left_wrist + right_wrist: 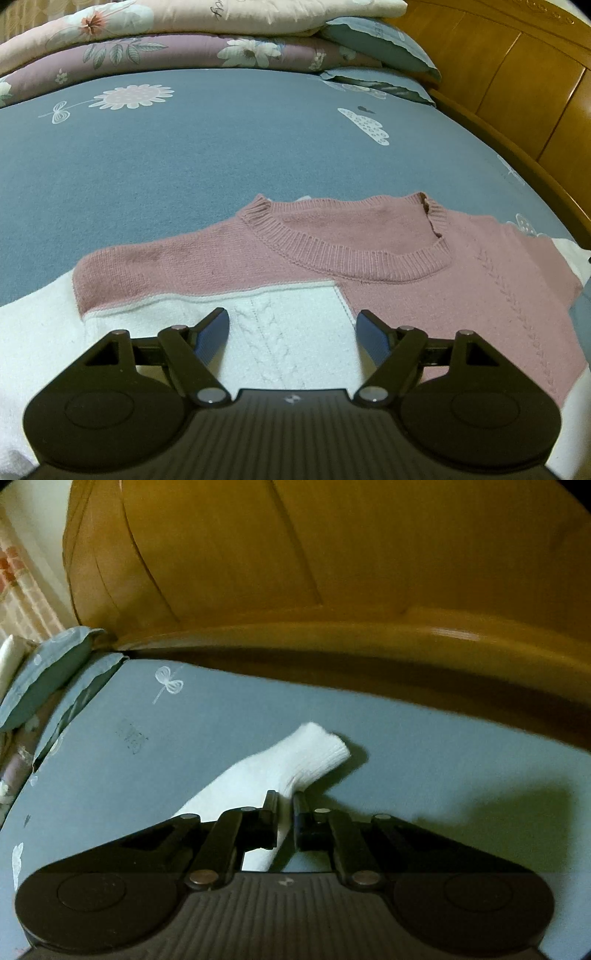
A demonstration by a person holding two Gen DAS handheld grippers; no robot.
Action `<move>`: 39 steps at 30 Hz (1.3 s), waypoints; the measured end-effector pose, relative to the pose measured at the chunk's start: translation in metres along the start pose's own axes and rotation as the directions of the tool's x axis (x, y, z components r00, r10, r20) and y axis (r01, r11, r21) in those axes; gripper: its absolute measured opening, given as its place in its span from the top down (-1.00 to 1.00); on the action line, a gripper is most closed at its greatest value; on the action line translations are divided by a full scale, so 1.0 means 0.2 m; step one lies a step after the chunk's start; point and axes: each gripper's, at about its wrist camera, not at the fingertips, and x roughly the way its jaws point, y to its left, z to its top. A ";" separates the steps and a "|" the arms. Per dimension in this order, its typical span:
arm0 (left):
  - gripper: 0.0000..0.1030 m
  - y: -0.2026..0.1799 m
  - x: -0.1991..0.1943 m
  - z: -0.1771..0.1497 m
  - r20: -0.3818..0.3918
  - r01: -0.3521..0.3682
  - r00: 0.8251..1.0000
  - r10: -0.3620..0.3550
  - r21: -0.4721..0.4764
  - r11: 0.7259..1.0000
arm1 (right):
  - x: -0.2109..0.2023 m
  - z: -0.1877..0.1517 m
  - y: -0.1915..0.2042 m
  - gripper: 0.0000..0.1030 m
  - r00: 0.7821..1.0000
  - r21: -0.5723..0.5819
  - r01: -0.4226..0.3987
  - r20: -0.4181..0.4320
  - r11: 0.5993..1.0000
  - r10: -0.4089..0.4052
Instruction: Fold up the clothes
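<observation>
A pink and white knit sweater lies flat on the blue bedsheet, neck opening away from me. My left gripper hovers over the white cable-knit chest panel, jaws wide apart with nothing between them. In the right wrist view, the sweater's white sleeve stretches across the sheet toward the headboard, its ribbed cuff lifted. My right gripper is shut on the sleeve just behind the cuff, the fabric pinched between the narrow fingers.
Folded floral quilts and blue pillows are stacked at the far side of the bed. A wooden headboard and its rail run along the right edge of the mattress, close beyond the sleeve cuff.
</observation>
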 end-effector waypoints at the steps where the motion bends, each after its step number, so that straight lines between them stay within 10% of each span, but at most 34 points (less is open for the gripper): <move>1: -0.52 0.00 0.00 0.00 -0.001 0.001 1.000 -0.001 0.001 1.000 | 0.00 0.01 0.00 0.82 1.000 -0.011 0.020 0.004 1.000 -0.020; 5: -0.54 0.00 0.00 0.00 -0.002 0.000 1.000 0.001 0.004 1.000 | -0.04 0.02 0.04 0.65 0.992 -0.039 0.128 0.019 0.991 -0.127; 11: -0.59 -0.01 0.01 0.01 -0.008 -0.004 1.000 0.004 0.008 1.000 | -0.12 -0.11 0.31 0.13 0.995 -0.244 -0.096 -0.044 0.965 0.088; 16: -0.59 -0.01 0.01 0.01 -0.007 0.000 1.000 0.000 0.005 1.000 | -0.03 -0.24 0.52 0.06 0.945 -0.344 -0.303 -0.229 0.889 0.234; 29: -0.59 -0.01 0.02 0.01 -0.002 0.002 1.000 -0.002 -0.001 1.000 | 0.11 -0.10 0.40 0.02 0.985 -0.376 -0.104 -0.166 0.921 0.044; 39: -0.58 -0.11 -0.17 0.02 -0.012 -0.048 0.999 0.048 -0.016 0.999 | -0.22 -0.31 0.72 -0.39 0.953 -0.578 -0.299 -0.226 0.759 0.204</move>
